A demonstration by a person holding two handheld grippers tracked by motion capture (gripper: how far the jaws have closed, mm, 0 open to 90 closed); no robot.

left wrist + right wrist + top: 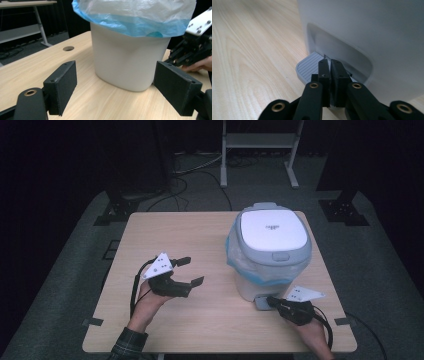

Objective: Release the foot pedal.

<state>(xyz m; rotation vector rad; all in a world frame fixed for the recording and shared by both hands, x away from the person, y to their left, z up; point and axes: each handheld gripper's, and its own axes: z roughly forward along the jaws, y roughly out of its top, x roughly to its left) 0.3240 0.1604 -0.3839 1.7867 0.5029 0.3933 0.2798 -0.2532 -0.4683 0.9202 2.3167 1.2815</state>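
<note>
Black jaws of the right gripper [329, 65] sat closest to the lens, pressed together with nothing between them, their tips resting on the ribbed grey pedal [308, 67] at the foot of the bin [267, 255]. That white pedal bin stood on the right half of the counter [200, 235], its lid [273, 231] down and a blue-edged plastic liner [135, 17] bunched out under the rim. The left gripper [192, 271] hovered over the counter's left half, well apart from the bin, jaws spread wide and empty — pointed toward the bin's side wall.

The step in hand looked like pressing the pedal to raise the lid. To do it well, the closed jaws should probably bear straight down on the middle of the ribbed tread rather than its front lip, where they could slip off; a slow, steady push would likely keep the light bin from tipping or skating. The left gripper could help by steadying the bin's wall, below the loose liner rather than on it.

For room, the bin stood near the counter's right and far edges, so any shove that way was risky. The near-left stretch of counter lay open, with a small round hole [68, 48] in the top — plenty of space for the left hand to approach.
</note>
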